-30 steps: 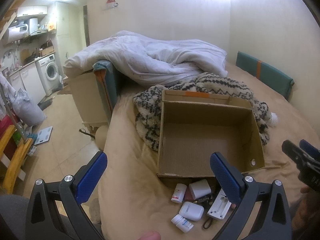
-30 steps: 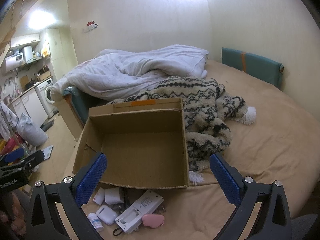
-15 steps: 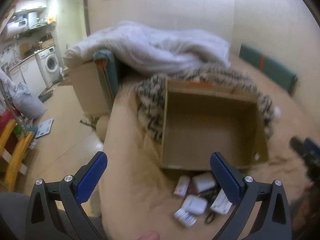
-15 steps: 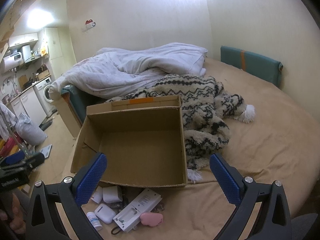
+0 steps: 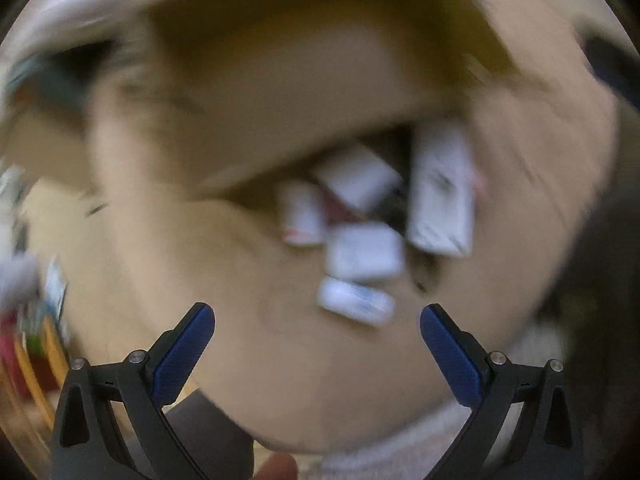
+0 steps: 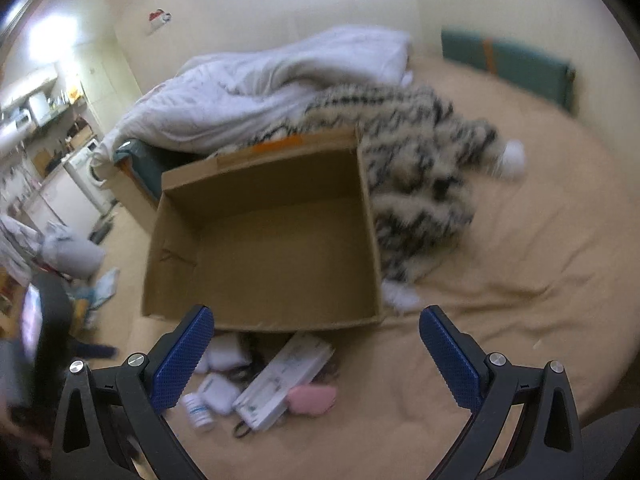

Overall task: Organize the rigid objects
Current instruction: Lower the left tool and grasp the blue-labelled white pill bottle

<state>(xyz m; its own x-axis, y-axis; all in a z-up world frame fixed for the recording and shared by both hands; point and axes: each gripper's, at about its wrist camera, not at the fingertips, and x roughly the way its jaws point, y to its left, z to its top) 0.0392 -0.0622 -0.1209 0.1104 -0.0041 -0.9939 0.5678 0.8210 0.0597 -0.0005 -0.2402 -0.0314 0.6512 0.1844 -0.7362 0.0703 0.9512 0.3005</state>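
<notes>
An open, empty cardboard box [image 6: 264, 240] lies on the beige bed. Just in front of it sits a small pile: a long white box [image 6: 284, 376], a pink case [image 6: 314, 398], a white case [image 6: 218, 396], a small white bottle [image 6: 196, 410]. The left wrist view is badly blurred; the pile shows as a white bottle [image 5: 354, 300], a white case [image 5: 364, 256] and the long white box [image 5: 440, 196] below the cardboard box [image 5: 300, 88]. My left gripper [image 5: 318, 320] hangs open just short of the bottle. My right gripper [image 6: 316, 320] is open above the pile, holding nothing.
A patterned fluffy blanket [image 6: 420, 176] and a white duvet [image 6: 260, 84] lie behind and to the right of the box. A teal cushion [image 6: 508, 64] lines the far wall. Left of the bed are the floor, a washing machine [image 6: 86, 172] and clutter.
My left gripper has swung fast downward and closer to the pile, blurring its view. My right gripper has tilted down a little toward the box and pile.
</notes>
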